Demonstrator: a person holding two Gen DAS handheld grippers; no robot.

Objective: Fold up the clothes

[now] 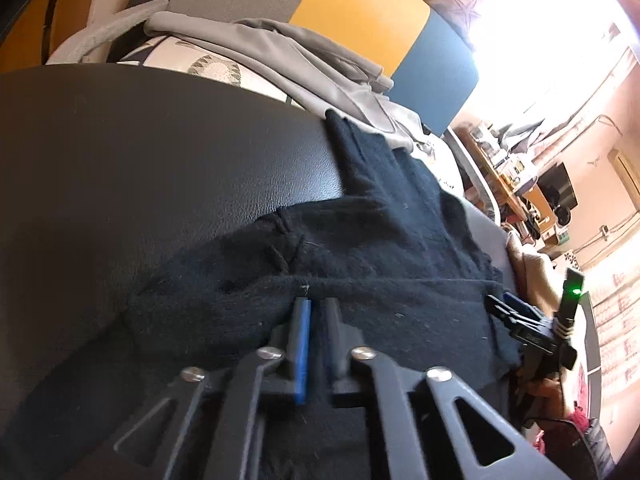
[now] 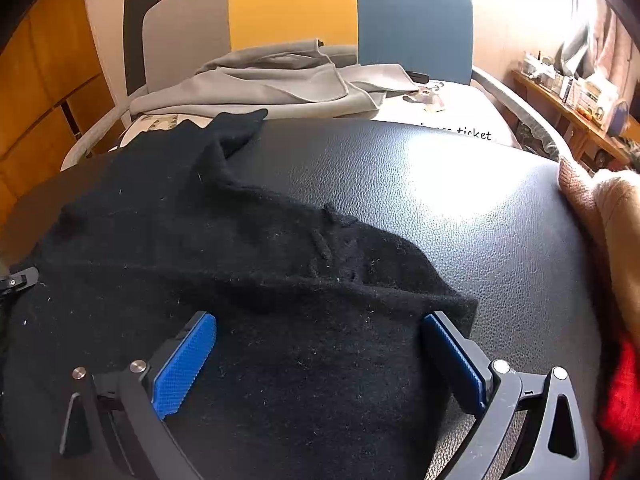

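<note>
— Sunlight is pouring in from the window side and glaring off the black leather surface (image 2: 420,200). How far along is the folding looking to you?

— Partway, I'd judge. The black knit garment (image 2: 240,264) is lying on the near half of that surface, bunched, with one layer doubled over another along a ridge, and one corner is trailing toward the far edge. It isn't lying as a neat flat packet, so squaring up seems to be what's left.

— And the grippers?

— The left gripper (image 1: 316,312) is sitting with its blue pads almost together at the garment's near edge; I'm taking it as pinching the fabric, though the pinch itself is hidden under the fuzz. The right gripper (image 2: 320,344) is standing wide, its fingers (image 2: 188,356) straddling the cloth, holding nothing. In the left view it's showing at the garment's other end (image 1: 520,320).

— Anything else waiting?

— A grey garment (image 2: 280,80) is lying loosely crumpled beyond the black surface, on a printed bed cover (image 2: 452,108), in front of a grey, yellow and blue headboard (image 2: 292,4). Whether it's waiting or done, I can't tell.

— Anything getting in the way?

— A tan knit piece (image 2: 612,216) and something red (image 2: 620,392) are crowding the right edge. The far half of the leather is lying bare, leaving room. The glare is washing out that side.
</note>
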